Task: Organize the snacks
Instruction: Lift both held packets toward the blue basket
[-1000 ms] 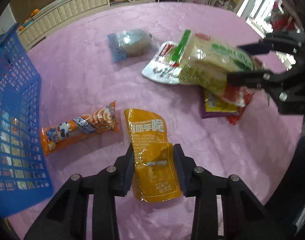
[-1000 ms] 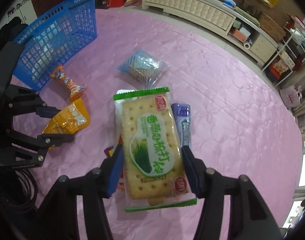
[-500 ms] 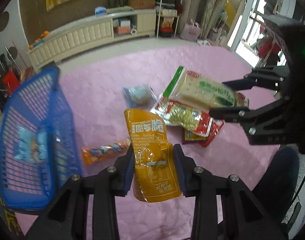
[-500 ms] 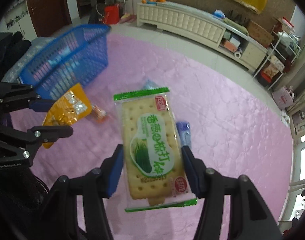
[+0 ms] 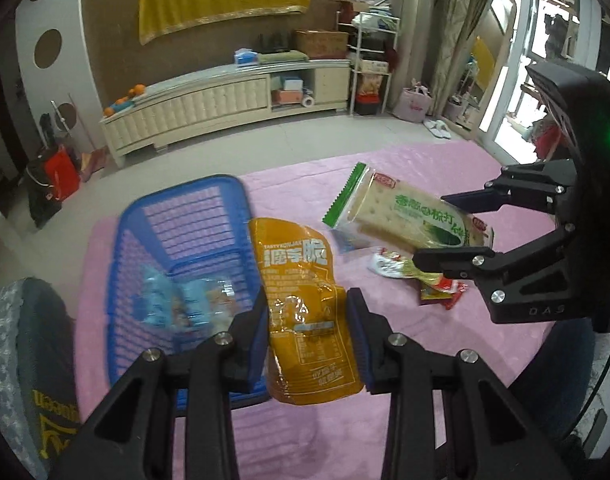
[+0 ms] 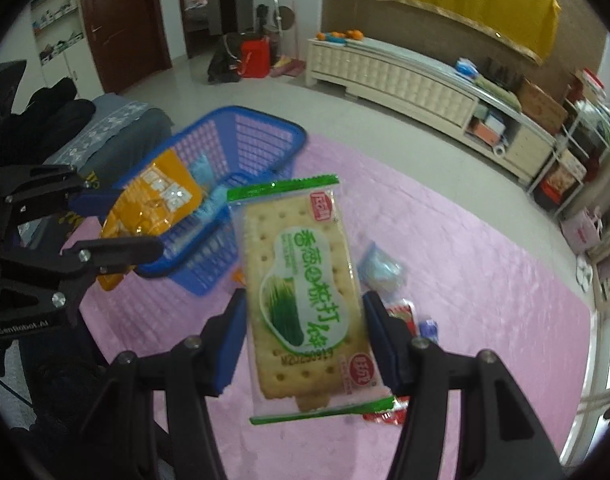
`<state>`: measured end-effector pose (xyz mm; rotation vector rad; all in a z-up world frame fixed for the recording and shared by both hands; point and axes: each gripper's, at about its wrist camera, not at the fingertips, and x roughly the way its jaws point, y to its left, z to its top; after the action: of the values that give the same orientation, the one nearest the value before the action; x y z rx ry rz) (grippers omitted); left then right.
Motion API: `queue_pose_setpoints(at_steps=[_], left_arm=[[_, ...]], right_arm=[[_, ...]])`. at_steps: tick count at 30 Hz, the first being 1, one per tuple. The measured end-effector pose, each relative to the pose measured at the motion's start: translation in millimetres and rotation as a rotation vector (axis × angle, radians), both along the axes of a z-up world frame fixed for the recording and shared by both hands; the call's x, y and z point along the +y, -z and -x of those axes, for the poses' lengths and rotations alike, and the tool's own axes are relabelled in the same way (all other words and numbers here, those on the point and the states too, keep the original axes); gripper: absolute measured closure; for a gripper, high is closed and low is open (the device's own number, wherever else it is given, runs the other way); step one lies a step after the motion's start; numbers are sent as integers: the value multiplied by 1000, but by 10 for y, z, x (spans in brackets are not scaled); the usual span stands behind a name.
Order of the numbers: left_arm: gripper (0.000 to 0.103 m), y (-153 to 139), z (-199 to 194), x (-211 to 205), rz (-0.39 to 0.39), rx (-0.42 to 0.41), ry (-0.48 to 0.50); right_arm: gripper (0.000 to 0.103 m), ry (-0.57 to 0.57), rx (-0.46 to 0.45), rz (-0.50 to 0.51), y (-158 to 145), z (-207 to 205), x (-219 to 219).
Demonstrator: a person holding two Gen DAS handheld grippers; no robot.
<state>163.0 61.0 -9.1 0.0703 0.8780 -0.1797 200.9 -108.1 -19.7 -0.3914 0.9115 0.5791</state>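
Orange foil first: my left gripper point(image 5: 308, 336) is clamped on the orange snack pouch point(image 5: 305, 312), jaws drawn in close with the pads pinching its lower half, and the pouch hangs in the air just right of the blue plastic basket point(image 5: 145, 236). My right gripper point(image 6: 305, 340) holds the green-trimmed cracker pack point(image 6: 305, 292) across its width, jaws about half spread and pressed against both long edges, raised above the pink tablecloth point(image 6: 485, 280).

That basket sits at the left end of the table, with a light-blue packet point(image 5: 165, 304) already lying inside. Still on the cloth to the right are a red-and-white packet point(image 5: 393, 266), a clear blue bag point(image 6: 379, 270) and a small purple-blue packet point(image 6: 429, 330).

I judge the step to be carrying both snacks over to the basket. To do it well I should bring the pouch over the open middle of the basket, clear of the near rim, before letting go, since the limp foil may fold and catch on the edge. The cracker pack is stiff and brittle, so I should lower it in flat rather than drop it, and keep my two grippers from crowding the same spot.
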Motion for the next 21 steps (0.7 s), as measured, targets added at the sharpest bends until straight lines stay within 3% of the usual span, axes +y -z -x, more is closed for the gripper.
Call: queue_pose_setpoints(at_steps=[11, 21], left_arm=[[69, -96, 35, 801, 3, -10, -119], [69, 88, -182, 1175, 33, 23, -172]], right_arm=[[42, -118, 1, 16, -43, -171, 760], [42, -212, 30, 57, 228, -507, 1294]])
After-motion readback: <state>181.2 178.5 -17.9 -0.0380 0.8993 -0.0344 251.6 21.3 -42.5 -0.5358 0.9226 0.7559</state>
